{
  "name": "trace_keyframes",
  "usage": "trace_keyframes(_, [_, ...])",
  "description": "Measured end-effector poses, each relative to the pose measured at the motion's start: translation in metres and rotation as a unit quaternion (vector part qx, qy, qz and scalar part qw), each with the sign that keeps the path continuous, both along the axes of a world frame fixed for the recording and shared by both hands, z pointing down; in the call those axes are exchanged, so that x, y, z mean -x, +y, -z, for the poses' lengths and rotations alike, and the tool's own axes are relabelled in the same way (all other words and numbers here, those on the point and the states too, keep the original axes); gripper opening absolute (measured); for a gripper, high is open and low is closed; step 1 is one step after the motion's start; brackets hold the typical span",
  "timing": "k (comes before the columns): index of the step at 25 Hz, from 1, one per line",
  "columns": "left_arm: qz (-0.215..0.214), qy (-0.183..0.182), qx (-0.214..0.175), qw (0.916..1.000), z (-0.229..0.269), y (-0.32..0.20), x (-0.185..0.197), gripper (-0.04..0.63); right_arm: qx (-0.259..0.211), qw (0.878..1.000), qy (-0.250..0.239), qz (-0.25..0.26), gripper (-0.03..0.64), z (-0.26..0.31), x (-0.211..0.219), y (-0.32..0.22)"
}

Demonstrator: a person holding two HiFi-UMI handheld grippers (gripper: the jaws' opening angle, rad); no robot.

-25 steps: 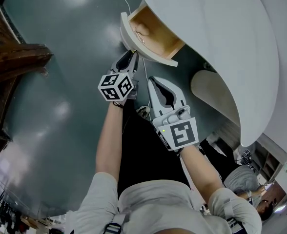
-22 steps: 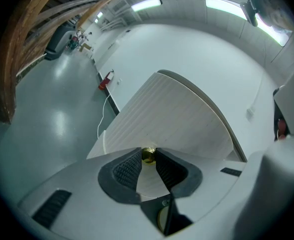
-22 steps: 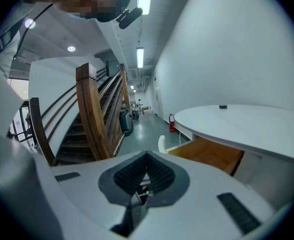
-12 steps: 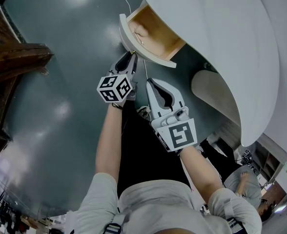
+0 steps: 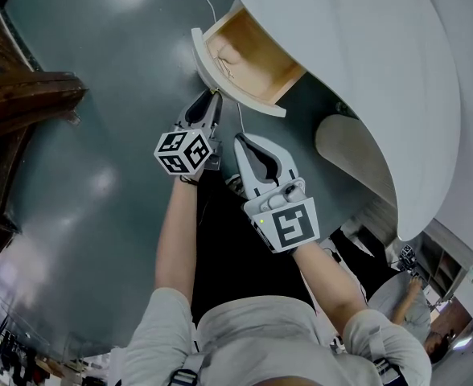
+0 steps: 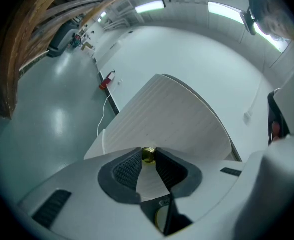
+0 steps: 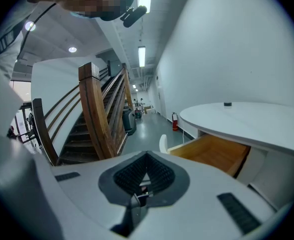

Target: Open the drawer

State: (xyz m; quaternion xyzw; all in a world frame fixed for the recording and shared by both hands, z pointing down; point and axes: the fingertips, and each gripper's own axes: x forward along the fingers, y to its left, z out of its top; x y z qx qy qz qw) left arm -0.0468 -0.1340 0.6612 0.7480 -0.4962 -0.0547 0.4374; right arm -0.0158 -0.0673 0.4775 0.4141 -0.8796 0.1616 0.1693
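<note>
Step in hand: pulling drawer. Left gripper (image 5: 214, 96) jaws clamped on small round brass knob (image 6: 148, 154) of white-fronted drawer with pale wooden inside (image 5: 257, 51). Drawer partly out from under white rounded surface (image 5: 357, 63); I judge roughly half drawn. To do it well: pull straight along drawer's run, no twist, firm squeeze, since small round knob could slip out. Left forearm (image 5: 176, 232) straight, gripper tipped slightly down at knob. Right gripper (image 5: 243, 141) jaws closed, empty, held just beside left, short of drawer front, not touching.
</note>
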Motion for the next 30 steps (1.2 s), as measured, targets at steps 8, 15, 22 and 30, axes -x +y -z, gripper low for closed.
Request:
trace_keyframes(8, [0.005, -0.002, 0.003, 1.0, 0.0, 0.011, 0.008, 0.089, 0.002, 1.0, -0.001, -0.002, 0.014, 0.0, -0.004, 0.0])
trace_keyframes(15, [0.008, -0.005, 0.003, 0.9999, -0.001, 0.021, 0.018, 0.089, 0.003, 1.0, -0.007, -0.01, 0.014, -0.001, -0.002, 0.003])
trace_keyframes(22, [0.012, -0.001, 0.002, 0.9999, -0.003, 0.031, 0.028, 0.087, 0.005, 1.0, -0.006, -0.01, 0.014, -0.003, 0.003, 0.007])
trace_keyframes(30, [0.007, -0.006, 0.004, 0.9999, -0.001, 0.034, 0.03, 0.087, 0.005, 1.0, -0.008, -0.015, 0.014, 0.001, 0.002, 0.003])
